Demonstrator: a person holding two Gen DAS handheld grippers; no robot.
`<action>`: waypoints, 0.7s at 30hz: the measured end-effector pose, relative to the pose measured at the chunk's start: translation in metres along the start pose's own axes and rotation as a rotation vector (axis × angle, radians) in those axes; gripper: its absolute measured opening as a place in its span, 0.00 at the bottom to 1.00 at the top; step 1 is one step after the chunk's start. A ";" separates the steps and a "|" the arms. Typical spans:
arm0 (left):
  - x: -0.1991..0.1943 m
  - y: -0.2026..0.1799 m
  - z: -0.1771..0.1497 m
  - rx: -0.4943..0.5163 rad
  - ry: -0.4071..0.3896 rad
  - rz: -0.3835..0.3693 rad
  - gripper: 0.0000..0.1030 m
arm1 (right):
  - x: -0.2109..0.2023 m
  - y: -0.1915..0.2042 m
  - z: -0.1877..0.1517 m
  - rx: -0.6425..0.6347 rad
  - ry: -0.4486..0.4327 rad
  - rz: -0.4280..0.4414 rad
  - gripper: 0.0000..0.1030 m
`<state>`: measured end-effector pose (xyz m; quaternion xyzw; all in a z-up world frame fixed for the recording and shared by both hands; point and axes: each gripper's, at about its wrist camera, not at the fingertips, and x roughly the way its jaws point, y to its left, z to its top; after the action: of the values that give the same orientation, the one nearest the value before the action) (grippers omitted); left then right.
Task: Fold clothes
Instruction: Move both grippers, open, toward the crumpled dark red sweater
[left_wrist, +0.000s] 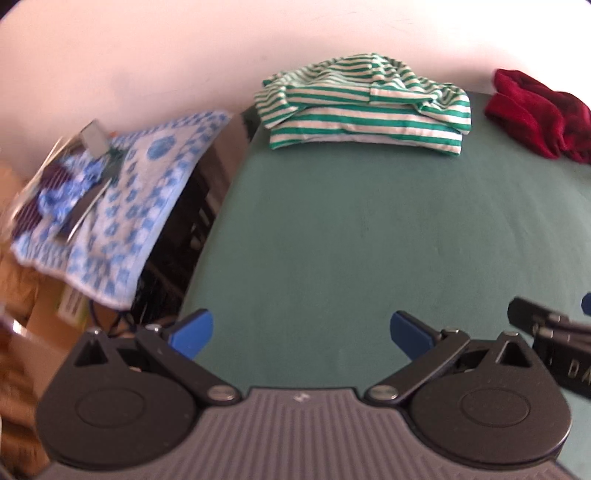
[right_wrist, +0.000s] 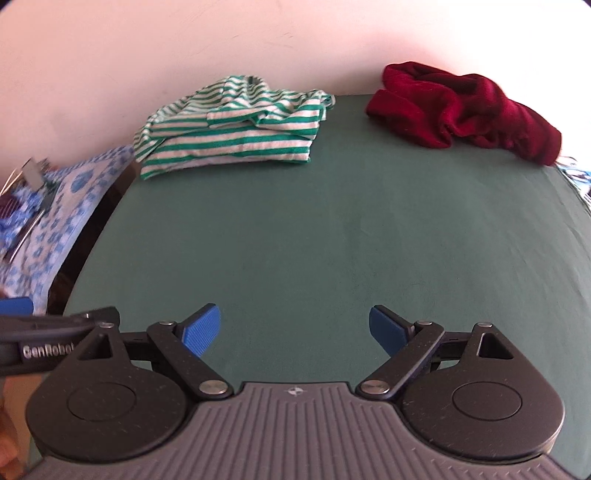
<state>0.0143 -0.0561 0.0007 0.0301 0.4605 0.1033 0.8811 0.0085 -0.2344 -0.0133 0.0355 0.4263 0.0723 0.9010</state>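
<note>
Right wrist: green table, pink wall.

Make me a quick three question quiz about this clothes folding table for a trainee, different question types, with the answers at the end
1. True or false: the striped shirt lies folded on the green table.
2. Multiple choice: the red garment is A) folded flat, B) bunched in a heap, C) held in a hand-held gripper.
3. Fill in: both the left hand-held gripper and the right hand-held gripper are ____ and hold nothing.

Key: 1 true; 2 B; 3 open.
</note>
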 end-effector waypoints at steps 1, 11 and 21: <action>-0.002 -0.009 -0.001 -0.017 0.007 0.003 0.99 | -0.001 -0.009 0.003 -0.021 0.004 0.015 0.87; -0.043 -0.105 -0.006 -0.021 -0.013 0.030 0.99 | -0.016 -0.115 0.036 -0.016 0.013 0.012 0.87; -0.062 -0.203 0.058 0.183 -0.109 -0.086 0.99 | -0.046 -0.221 0.073 0.031 -0.013 -0.114 0.88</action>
<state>0.0587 -0.2646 0.0536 0.0961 0.4204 0.0210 0.9020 0.0579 -0.4606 0.0405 0.0258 0.4227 0.0142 0.9058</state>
